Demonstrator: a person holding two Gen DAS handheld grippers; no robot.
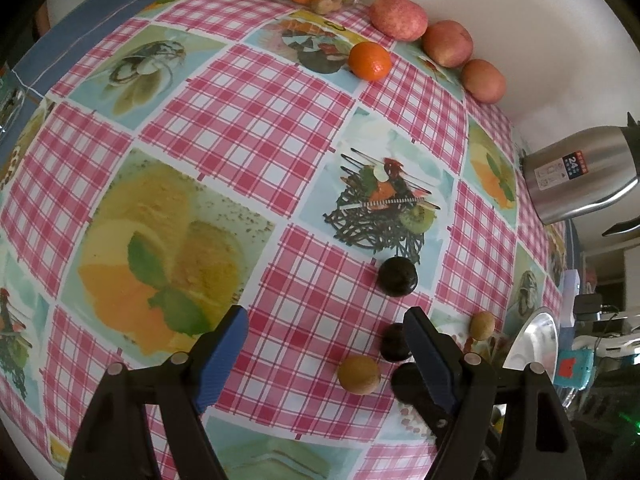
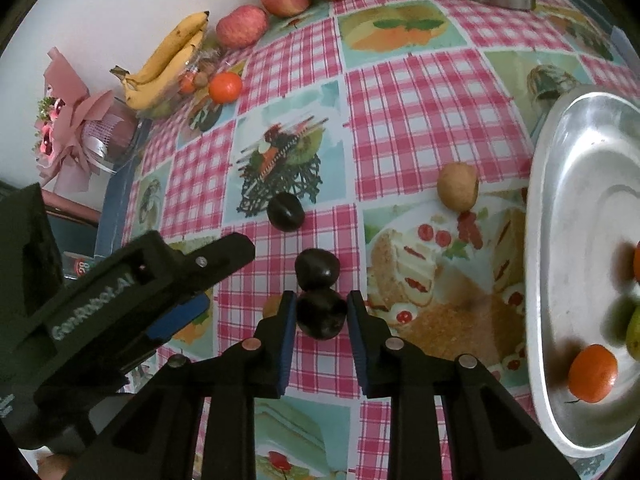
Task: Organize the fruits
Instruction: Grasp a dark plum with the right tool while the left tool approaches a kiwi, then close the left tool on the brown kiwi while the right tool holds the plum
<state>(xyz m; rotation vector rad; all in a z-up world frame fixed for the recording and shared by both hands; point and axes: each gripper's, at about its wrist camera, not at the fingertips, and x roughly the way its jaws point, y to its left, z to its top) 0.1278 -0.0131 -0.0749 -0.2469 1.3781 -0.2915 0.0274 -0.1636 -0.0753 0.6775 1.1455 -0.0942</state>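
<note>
The right gripper (image 2: 321, 316) is clenched on a dark plum (image 2: 321, 314) low over the tabletop (image 2: 420, 120), the metal tray (image 2: 560, 208) lying to its right, while the left gripper (image 1: 326, 344) hangs released.

Steel jug (image 1: 580, 172) label: the number "24", with small words too tiny to read.
Left gripper (image 2: 200, 280) side: white letters "GenRobot.AI".
Can (image 2: 82, 268) by the table edge: "28".

Soft indoor light; the metal tray (image 2: 560, 240) shows dull glare. Strong fisheye bending, dark corners, slight blur at edges.
</note>
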